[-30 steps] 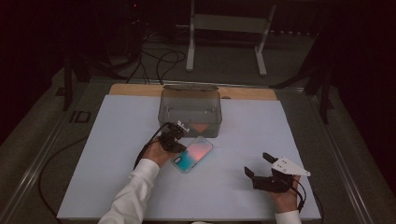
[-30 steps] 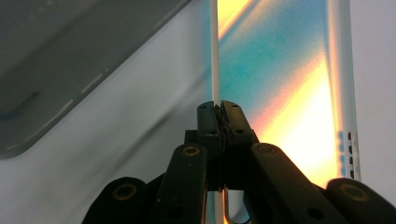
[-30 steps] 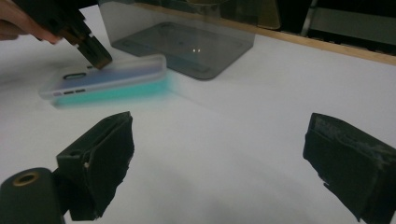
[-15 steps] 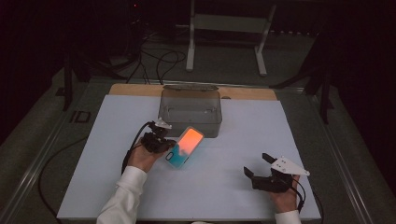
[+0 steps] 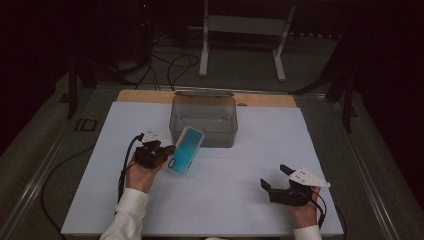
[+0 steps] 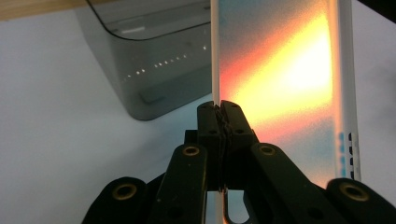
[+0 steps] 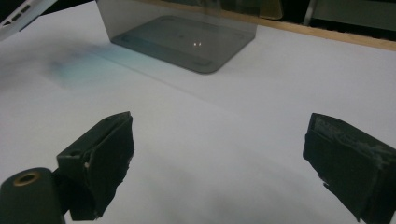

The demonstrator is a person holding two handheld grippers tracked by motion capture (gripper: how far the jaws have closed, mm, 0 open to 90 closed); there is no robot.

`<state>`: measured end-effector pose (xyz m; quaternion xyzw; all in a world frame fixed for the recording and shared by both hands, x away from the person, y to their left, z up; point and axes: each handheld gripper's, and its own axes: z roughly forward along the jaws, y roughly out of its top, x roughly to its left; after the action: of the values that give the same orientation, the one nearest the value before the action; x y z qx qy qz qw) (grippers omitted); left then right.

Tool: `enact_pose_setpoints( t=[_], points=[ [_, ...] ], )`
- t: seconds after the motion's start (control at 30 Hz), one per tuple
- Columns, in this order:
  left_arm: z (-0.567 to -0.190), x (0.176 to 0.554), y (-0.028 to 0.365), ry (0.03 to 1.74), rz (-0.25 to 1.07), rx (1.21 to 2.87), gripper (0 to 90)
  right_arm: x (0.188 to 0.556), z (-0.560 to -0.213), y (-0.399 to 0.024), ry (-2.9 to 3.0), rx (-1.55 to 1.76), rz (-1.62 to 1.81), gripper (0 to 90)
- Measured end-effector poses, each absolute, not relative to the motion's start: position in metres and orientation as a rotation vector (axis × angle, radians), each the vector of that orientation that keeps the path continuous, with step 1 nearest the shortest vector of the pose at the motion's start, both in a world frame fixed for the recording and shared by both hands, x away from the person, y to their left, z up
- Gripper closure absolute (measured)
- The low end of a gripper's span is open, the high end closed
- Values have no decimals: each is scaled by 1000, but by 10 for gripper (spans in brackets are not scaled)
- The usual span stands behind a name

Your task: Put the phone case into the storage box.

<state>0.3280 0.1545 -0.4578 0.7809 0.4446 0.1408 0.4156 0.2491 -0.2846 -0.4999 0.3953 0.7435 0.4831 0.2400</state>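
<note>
While the left gripper (image 5: 167,153) has its jaws pinched tight on the long edge of the phone case (image 5: 186,149), holding it tilted up off the white mat (image 5: 100,190), the grey bin (image 5: 203,120) sits just ahead of it, a bit to the gripper's right. Looks to me like the case is headed into that bin, so I'd keep the pinch firm since it's only grabbing a thin rim, raise the case over the near wall before tipping it in, and not let go until it's well inside. Further out to the right, well apart, the right gripper (image 5: 276,176) rests on the mat with its jaws spread wide and nothing between them. Count: two grippers, one case, one bin, one mat.
</note>
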Motion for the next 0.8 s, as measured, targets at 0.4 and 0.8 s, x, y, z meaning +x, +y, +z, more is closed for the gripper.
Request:
enact_pose_setpoints(
  t=[0.4,0.8],
  points=[
    [-466,317,160,1144,408,1900,891,250,-499,-281,2045,1098,1339,87],
    [-472,310,162,1177,515,1835,891,251,-496,-271,2071,1139,1354,109]
  ],
)
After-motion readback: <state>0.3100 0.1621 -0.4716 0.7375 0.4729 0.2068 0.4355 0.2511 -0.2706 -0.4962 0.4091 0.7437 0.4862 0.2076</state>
